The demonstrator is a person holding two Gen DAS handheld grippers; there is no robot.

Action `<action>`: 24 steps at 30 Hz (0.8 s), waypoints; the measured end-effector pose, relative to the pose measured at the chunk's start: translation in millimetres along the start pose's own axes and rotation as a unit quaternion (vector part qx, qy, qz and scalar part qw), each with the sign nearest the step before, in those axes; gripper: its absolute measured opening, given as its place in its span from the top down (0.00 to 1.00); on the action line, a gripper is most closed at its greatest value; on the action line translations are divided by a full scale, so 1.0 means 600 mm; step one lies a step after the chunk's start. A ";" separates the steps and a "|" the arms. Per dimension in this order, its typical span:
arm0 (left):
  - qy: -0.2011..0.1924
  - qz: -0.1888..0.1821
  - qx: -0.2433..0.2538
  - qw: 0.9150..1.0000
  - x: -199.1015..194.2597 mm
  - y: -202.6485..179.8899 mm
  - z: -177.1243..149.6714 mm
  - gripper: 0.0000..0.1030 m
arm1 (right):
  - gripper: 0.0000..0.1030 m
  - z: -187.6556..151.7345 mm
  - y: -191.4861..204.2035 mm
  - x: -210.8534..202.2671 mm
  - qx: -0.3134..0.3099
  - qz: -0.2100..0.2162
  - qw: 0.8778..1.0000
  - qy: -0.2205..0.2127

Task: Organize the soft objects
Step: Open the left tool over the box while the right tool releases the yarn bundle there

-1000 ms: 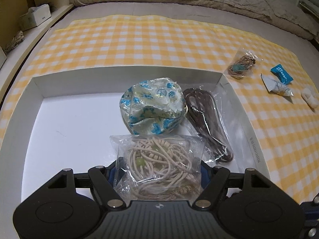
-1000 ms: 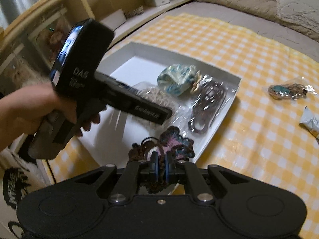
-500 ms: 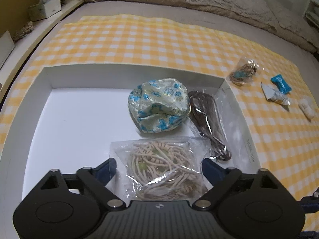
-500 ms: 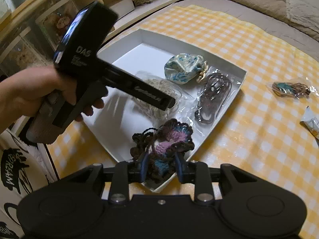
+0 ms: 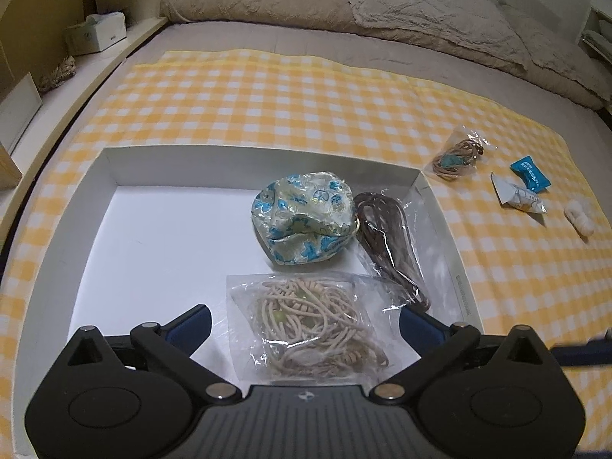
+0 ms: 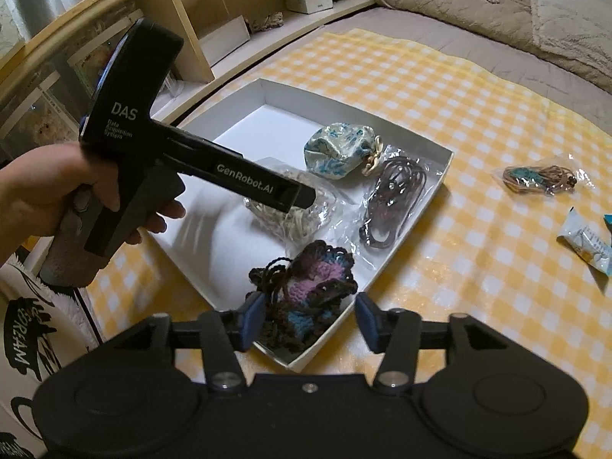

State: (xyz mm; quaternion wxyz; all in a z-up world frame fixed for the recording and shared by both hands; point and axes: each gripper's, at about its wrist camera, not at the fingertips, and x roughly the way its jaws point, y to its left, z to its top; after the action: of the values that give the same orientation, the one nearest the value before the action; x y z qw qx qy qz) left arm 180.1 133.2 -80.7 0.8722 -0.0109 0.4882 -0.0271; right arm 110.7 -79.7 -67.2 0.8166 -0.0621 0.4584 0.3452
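Note:
A white tray [image 5: 69, 206] lies on a yellow checked cloth [image 5: 306, 107]. In it are a blue-patterned cloth pouch [image 5: 306, 222], a clear bag of dark cord [image 5: 386, 244] and a clear bag of beige cord [image 5: 310, 321]. My left gripper [image 5: 306, 325] is open, its fingers either side of the beige bag, which rests on the tray floor. In the right wrist view a crocheted purple and brown piece [image 6: 306, 290] lies in the tray's near corner [image 6: 306, 359]. My right gripper [image 6: 310, 321] is open around it.
On the cloth right of the tray lie a bag of brown and teal cord [image 5: 459, 153], a blue packet [image 5: 529, 174], a white packet [image 5: 516, 195] and a small white fluffy thing [image 5: 579, 218]. Bedding [image 5: 382, 7] lies behind; a wooden shelf [image 6: 229, 38] is at the left.
Both grippers opened and drew back. The left let go of the beige cord bag; the right let go of the crocheted piece, which now lies in the tray.

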 end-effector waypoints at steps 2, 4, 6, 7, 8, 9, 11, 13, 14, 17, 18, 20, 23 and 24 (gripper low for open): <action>-0.002 0.001 0.002 1.000 -0.003 -0.001 0.000 0.00 | 0.23 -0.001 0.000 -0.006 0.000 0.002 1.000 -0.008; -0.006 0.001 0.003 1.000 -0.009 -0.003 0.000 0.00 | 0.05 -0.002 -0.001 -0.011 0.001 0.000 1.000 -0.019; -0.012 0.003 0.006 1.000 -0.014 -0.006 0.001 0.00 | 0.00 -0.002 -0.002 -0.017 0.003 -0.002 0.999 -0.032; -0.016 0.004 0.007 1.000 -0.017 -0.008 0.002 0.00 | 0.00 -0.003 -0.004 -0.020 0.005 -0.006 0.999 -0.040; -0.020 0.004 0.008 1.000 -0.019 -0.010 0.003 0.00 | 0.00 -0.003 -0.004 -0.023 0.006 -0.009 0.999 -0.044; -0.023 0.004 0.009 1.000 -0.022 -0.012 0.004 0.00 | 0.00 -0.002 -0.006 -0.025 0.008 -0.013 0.999 -0.046; -0.028 0.004 0.011 1.000 -0.026 -0.016 0.007 0.00 | 0.00 -0.003 -0.010 -0.028 0.011 -0.021 0.998 -0.051; -0.031 0.004 0.014 0.999 -0.029 -0.022 0.010 0.00 | 0.00 -0.004 -0.015 -0.033 0.011 -0.030 0.998 -0.055; -0.033 0.004 0.016 0.999 -0.030 -0.025 0.011 0.00 | 0.00 -0.004 -0.018 -0.035 0.013 -0.032 0.998 -0.057; -0.040 0.002 0.018 0.999 -0.034 -0.035 0.018 0.00 | 0.00 -0.005 -0.030 -0.042 0.020 -0.037 0.997 -0.064; -0.042 0.001 0.019 0.999 -0.035 -0.038 0.020 0.00 | 0.00 -0.005 -0.034 -0.045 0.023 -0.041 0.997 -0.067; -0.048 0.001 0.024 0.999 -0.037 -0.047 0.025 0.00 | 0.00 -0.006 -0.043 -0.051 0.026 -0.048 0.996 -0.071; -0.056 0.000 0.030 0.998 -0.039 -0.059 0.032 0.00 | 0.00 -0.006 -0.060 -0.063 0.036 -0.056 0.995 -0.080; -0.059 -0.001 0.031 0.998 -0.040 -0.064 0.035 0.00 | 0.00 -0.006 -0.065 -0.068 0.039 -0.058 0.994 -0.084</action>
State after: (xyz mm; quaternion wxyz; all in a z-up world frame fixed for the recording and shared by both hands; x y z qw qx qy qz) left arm 183.8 96.0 -47.6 0.8994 0.0140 0.4348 -0.0427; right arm 118.2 -131.3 -45.6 0.8724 -0.0273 0.3972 0.2835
